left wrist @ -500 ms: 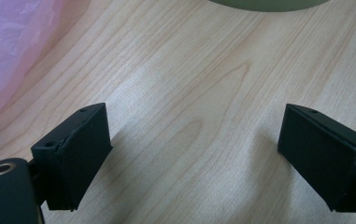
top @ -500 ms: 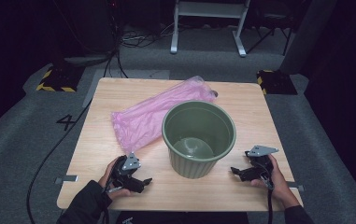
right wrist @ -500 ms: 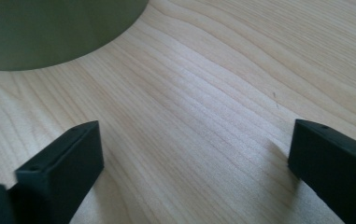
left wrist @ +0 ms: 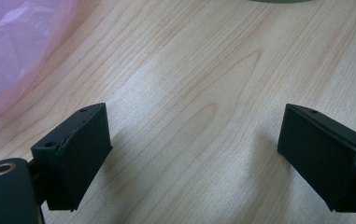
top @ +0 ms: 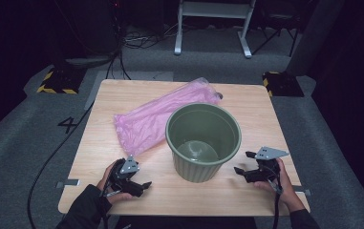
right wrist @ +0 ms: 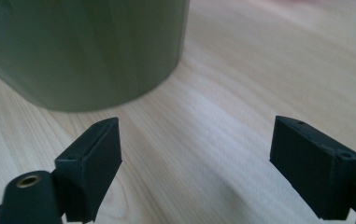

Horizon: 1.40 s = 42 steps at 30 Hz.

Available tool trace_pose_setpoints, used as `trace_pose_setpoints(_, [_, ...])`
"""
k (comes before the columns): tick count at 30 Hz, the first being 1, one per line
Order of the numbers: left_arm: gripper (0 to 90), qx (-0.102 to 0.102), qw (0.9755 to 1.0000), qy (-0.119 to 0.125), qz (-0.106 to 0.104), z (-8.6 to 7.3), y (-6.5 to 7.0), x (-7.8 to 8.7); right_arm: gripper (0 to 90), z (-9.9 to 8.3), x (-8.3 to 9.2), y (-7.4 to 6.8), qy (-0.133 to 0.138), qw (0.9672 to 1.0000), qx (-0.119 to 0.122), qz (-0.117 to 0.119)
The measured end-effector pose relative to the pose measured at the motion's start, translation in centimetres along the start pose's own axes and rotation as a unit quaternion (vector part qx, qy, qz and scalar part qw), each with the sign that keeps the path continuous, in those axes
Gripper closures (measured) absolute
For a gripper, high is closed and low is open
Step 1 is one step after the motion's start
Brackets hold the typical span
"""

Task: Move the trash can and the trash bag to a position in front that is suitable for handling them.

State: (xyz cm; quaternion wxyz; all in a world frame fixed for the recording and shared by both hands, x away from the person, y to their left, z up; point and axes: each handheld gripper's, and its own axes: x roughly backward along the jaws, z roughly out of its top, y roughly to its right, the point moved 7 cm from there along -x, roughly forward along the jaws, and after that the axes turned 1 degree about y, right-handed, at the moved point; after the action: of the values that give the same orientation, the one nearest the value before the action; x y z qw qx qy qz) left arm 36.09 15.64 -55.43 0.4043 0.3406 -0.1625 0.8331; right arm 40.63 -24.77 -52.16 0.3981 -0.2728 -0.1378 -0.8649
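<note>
A green plastic bin (top: 203, 140) stands upright in the middle of the wooden table (top: 122, 95), and nothing lies inside it. Behind it and to its left a pink plastic bag (top: 163, 114) lies flat, touching the bin's far side. My left gripper (top: 144, 187) rests near the front left edge, open, pointing toward the bin. In the left gripper view its jaws (left wrist: 194, 114) stand wide over bare wood, with the pink bag (left wrist: 17, 56) at upper left. My right gripper (top: 244, 162) sits open just right of the bin. Its jaws (right wrist: 196, 123) hold nothing, and the bin's wall (right wrist: 82, 46) is close ahead.
The table sits on grey carpet with cables trailing at the left. Yellow-and-black striped blocks (top: 55, 81) (top: 280, 81) lie off both back corners. A white metal stand (top: 213, 28) is behind the table. Bare wood lies in front of the bin.
</note>
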Motion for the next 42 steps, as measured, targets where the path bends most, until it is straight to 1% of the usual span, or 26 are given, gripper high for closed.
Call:
trace_pose_setpoints(1, [9.1, 0.001, 1.0, 0.0, 0.001, 0.0, 0.0, 0.0, 17.3, 0.8, 0.4, -0.3, 0.015, 0.9999, 0.004, 0.006])
trace_pose_setpoints(2, [9.1, 0.001, 1.0, 0.0, 0.001, 0.0, 0.0, 0.0, 17.3, 0.8, 0.4, -0.3, 0.015, 0.9999, 0.004, 0.006])
trace_pose_setpoints(3, [9.1, 0.002, 1.0, 0.001, 0.002, 0.0, 0.0, 0.0, 17.5, 1.7, 0.7, -0.5, 0.03, 0.9995, 0.008, 0.008])
trace_pose_setpoints(4, [9.1, 0.002, 1.0, 0.001, 0.002, 0.0, 0.0, 0.0, 17.5, 1.7, 0.7, -0.5, 0.03, 0.9995, 0.008, 0.008])
trace_pose_setpoints(5, [9.1, 0.002, 1.0, 0.001, 0.002, 0.0, 0.0, 0.0, 17.6, 2.4, 0.9, -1.0, 0.041, 0.999, 0.005, 0.017])
trace_pose_setpoints(6, [9.1, 0.002, 1.0, 0.001, 0.002, 0.0, 0.0, 0.0, 17.6, 2.4, 0.9, -1.0, 0.041, 0.999, 0.005, 0.017])
trace_pose_setpoints(7, [9.1, 0.002, 1.0, 0.0, 0.002, 0.0, 0.0, 0.0, 17.5, 2.8, 0.9, -1.6, 0.045, 0.9986, 0.013, 0.023])
trace_pose_setpoints(8, [9.0, 0.002, 1.0, 0.0, 0.002, 0.0, 0.0, 0.0, 17.5, 2.8, 0.9, -1.6, 0.045, 0.9986, 0.013, 0.023])
trace_pose_setpoints(10, [9.0, 0.002, 1.0, 0.0, 0.003, 0.0, 0.0, 0.0, 17.0, 3.2, 0.6, -2.4, 0.048, 0.9982, 0.019, 0.03])
trace_pose_setpoints(11, [9.0, 0.003, 1.0, 0.0, 0.004, 0.1, -0.1, -0.1, 16.8, 3.3, 0.5, -2.8, 0.047, 0.998, 0.019, 0.036])
trace_pose_setpoints(12, [8.8, 0.003, 1.0, 0.0, 0.004, 0.1, -0.1, -0.1, 16.8, 3.3, 0.5, -2.8, 0.047, 0.998, 0.019, 0.036])
trace_pose_setpoints(13, [8.5, 0.006, 1.0, 0.0, 0.006, 0.2, -0.1, -0.3, 16.2, 3.5, 0.4, -3.4, 0.049, 0.9978, 0.026, 0.037])
trace_pose_setpoints(14, [8.1, 0.006, 1.0, 0.0, 0.006, 0.2, -0.1, -0.3, 16.2, 3.5, 0.4, -3.4, 0.049, 0.9978, 0.026, 0.037])
trace_pose_setpoints(18, [7.8, 0.005, 1.0, -0.002, 0.007, 0.9, 0.1, -0.9, 17.0, 3.8, -0.2, -4.3, 0.048, 0.9976, 0.03, 0.039])
trace_pose_setpoints(23, [3.6, 0.014, 0.9998, -0.007, 0.014, 1.3, 0.2, -1.5, 17.0, 3.8, -0.5, -4.8, 0.045, 0.9974, 0.036, 0.042])
trace_pose_setpoints(26, [3.1, 0.011, 0.9998, -0.008, 0.014, 1.9, 0.6, -2.1, 20.2, 3.7, -0.7, -5.0, 0.043, 0.9977, 0.032, 0.042])
trace_pose_setpoints(27, [3.1, 0.008, 0.9999, -0.008, 0.011, 2.1, 0.7, -2.3, 21.6, 3.6, -0.8, -5.1, 0.04, 0.998, 0.031, 0.039])
trace_pose_setpoints(30, [1.5, -0.006, 0.9999, -0.011, -0.007, 3.0, 1.2, -3.3, 20.1, 3.5, -1.1, -5.6, 0.033, 0.9979, 0.036, 0.041])
trace_pose_setpoints(32, [0.3, -0.008, 0.9998, -0.013, -0.009, 3.2, 1.2, -3.5, 20.0, 3.5, -1.2, -5.8, 0.033, 0.9978, 0.038, 0.044])
trace_pose_setpoints(33, [0.3, -0.013, 0.9997, -0.013, -0.014, 3.7, 1.5, -4.1, 19.7, 3.5, -1.4, -6.0, 0.031, 0.9977, 0.038, 0.046])
trace_pose_setpoints(36, [0.2, -0.017, 0.9996, -0.013, -0.019, 4.2, 1.8, -4.5, 19.1, 3.4, -1.6, -6.1, 0.027, 0.9978, 0.039, 0.046])
trace_pose_setpoints(37, [0.2, -0.021, 0.9995, -0.013, -0.02, 4.7, 2.0, -5.1, 19.1, 3.3, -1.6, -6.1, 0.025, 0.9978, 0.04, 0.047])
trace_pose_setpoints(38, [0.2, -0.021, 0.9995, -0.013, -0.02, 4.7, 2.0, -5.1, 19.1, 3.3, -1.6, -6.1, 0.025, 0.9978, 0.04, 0.047])
trace_pose_setpoints(40, [0.3, -0.018, 0.9996, -0.013, -0.014, 5.3, 2.2, -5.7, 19.5, 3.2, -1.8, -6.3, 0.025, 0.9977, 0.039, 0.05])
trace_pose_setpoints(41, [0.3, -0.021, 0.9995, -0.012, -0.02, 5.8, 2.5, -6.1, 19.5, 3.1, -1.8, -6.3, 0.024, 0.9977, 0.038, 0.051])
trace_pose_setpoints(42, [0.3, -0.021, 0.9995, -0.012, -0.02, 5.8, 2.5, -6.1, 19.5, 3.1, -1.8, -6.3, 0.024, 0.9977, 0.038, 0.051])
